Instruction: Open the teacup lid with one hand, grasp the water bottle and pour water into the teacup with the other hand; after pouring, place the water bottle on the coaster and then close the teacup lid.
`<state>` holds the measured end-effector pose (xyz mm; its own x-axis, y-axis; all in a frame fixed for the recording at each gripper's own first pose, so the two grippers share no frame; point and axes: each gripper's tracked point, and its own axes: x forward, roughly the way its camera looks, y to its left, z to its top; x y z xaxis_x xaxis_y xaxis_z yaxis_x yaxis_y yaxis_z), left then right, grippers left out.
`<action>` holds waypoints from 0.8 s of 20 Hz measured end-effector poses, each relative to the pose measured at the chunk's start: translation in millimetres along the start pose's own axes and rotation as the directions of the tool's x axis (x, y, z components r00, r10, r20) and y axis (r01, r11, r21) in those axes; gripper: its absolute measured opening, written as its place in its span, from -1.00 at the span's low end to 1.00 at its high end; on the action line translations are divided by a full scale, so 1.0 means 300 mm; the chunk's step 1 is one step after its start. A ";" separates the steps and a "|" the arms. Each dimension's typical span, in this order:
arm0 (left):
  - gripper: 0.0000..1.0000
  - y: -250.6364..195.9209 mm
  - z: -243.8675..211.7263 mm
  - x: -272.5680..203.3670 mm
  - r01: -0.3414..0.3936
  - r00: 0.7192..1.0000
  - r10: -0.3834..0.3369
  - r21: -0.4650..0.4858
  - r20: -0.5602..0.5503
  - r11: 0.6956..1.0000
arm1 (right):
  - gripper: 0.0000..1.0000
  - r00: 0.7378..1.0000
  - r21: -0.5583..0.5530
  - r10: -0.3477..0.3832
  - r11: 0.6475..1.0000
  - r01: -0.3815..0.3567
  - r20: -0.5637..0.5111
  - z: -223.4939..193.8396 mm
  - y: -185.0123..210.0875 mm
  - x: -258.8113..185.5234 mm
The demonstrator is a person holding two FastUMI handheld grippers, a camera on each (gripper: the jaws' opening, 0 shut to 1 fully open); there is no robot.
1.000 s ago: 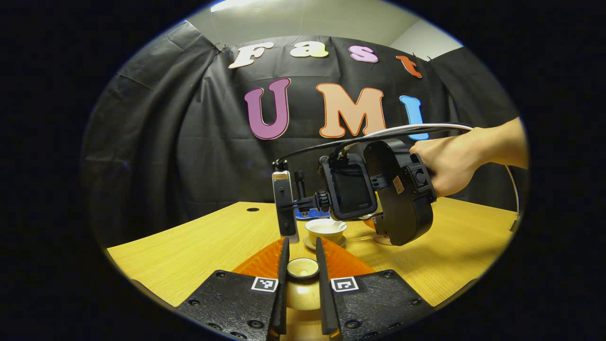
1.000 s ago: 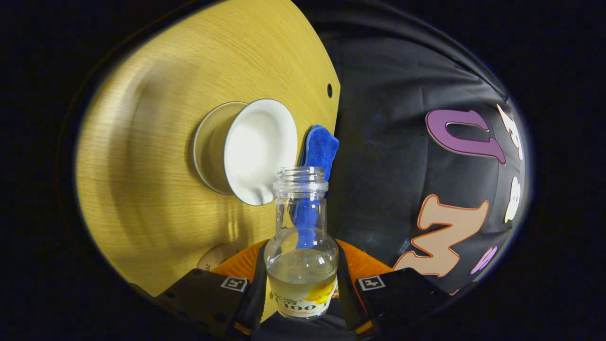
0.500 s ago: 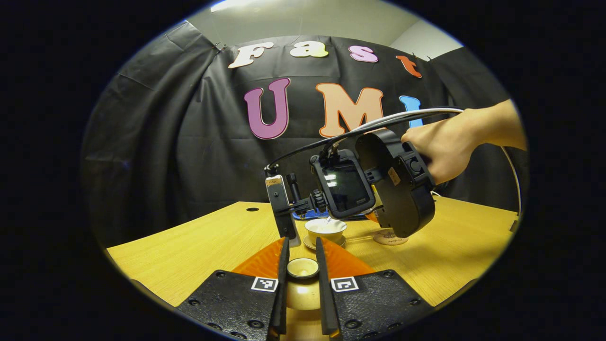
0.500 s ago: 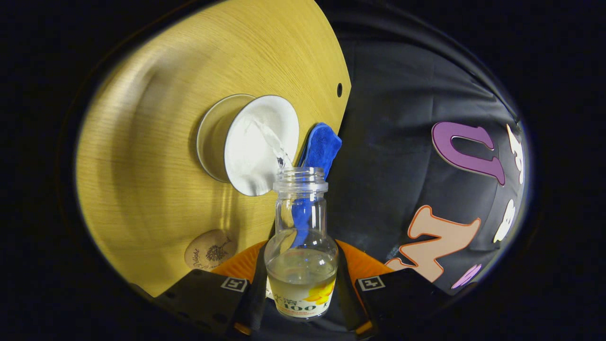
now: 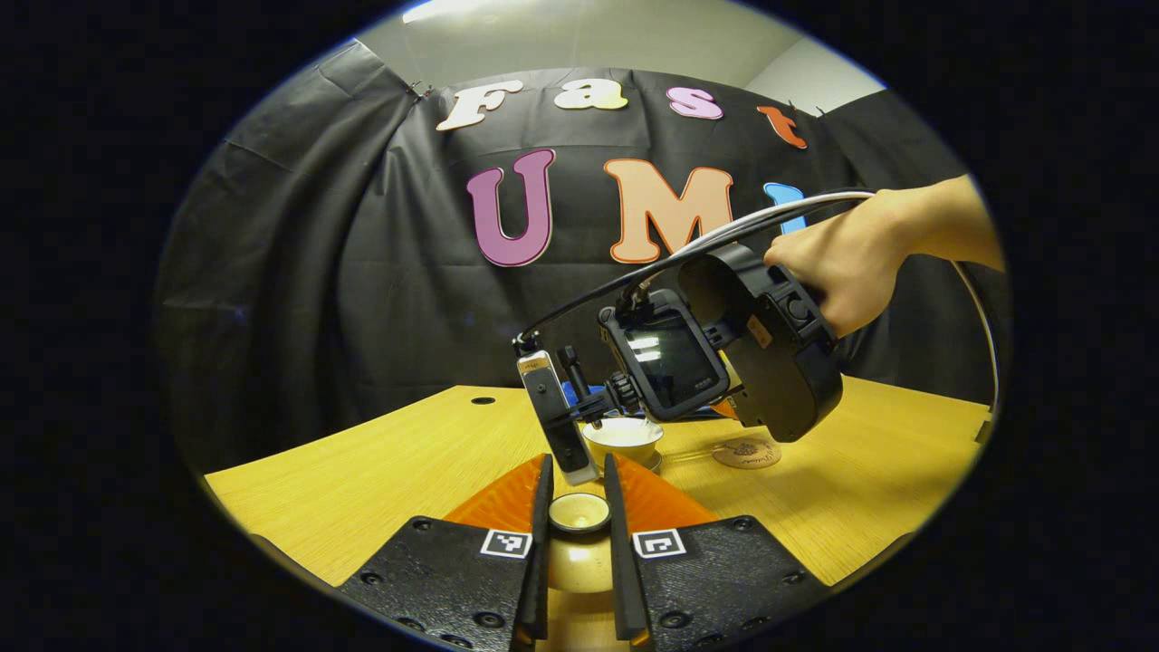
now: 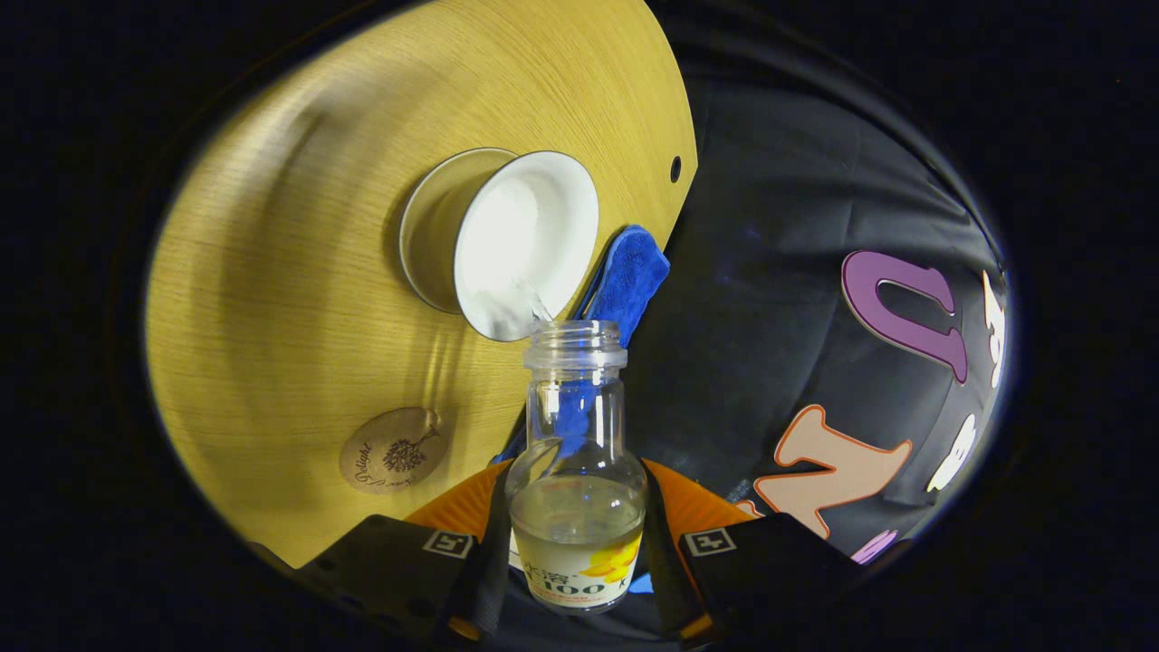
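Both jaws are clamped: the left gripper (image 5: 577, 507) holds the teacup lid (image 5: 579, 513), the right gripper (image 6: 575, 543) the tilted water bottle (image 6: 577, 489). Water trickles into the teacup (image 6: 525, 244) on the table (image 6: 290, 299), near the coaster (image 6: 392, 450).

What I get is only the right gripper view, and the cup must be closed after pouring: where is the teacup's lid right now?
Observer: In the left gripper view, the small cream ceramic lid is pinched by its knob between the left gripper's fingers.
Operator: Is it held over the cup?
Observer: No. The white ceramic teacup stands beyond the fingertips, apart from the lid.
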<state>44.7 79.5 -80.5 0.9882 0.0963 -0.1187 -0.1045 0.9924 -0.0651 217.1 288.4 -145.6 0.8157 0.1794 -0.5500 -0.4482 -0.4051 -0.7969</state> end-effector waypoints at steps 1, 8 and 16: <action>-0.48 -0.001 0.001 -0.001 0.000 1.000 0.000 0.000 0.000 1.000 | 0.38 1.000 -0.008 -0.006 1.000 0.006 0.000 0.000 -0.007 0.002; -0.48 -0.001 0.002 0.002 0.000 1.000 0.000 0.000 0.000 1.000 | 0.38 1.000 -0.036 -0.027 0.999 0.027 0.001 0.008 -0.032 0.001; -0.48 -0.001 0.001 0.001 -0.001 1.000 0.001 0.000 -0.001 1.000 | 0.38 1.000 -0.036 -0.031 0.999 0.031 0.006 0.016 -0.046 0.008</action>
<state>45.1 79.4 -80.2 0.9881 0.0968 -0.1195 -0.1051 0.9923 -0.0653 223.5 298.6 -137.0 0.8268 0.1972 -0.5267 -0.4093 -0.4314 -0.8040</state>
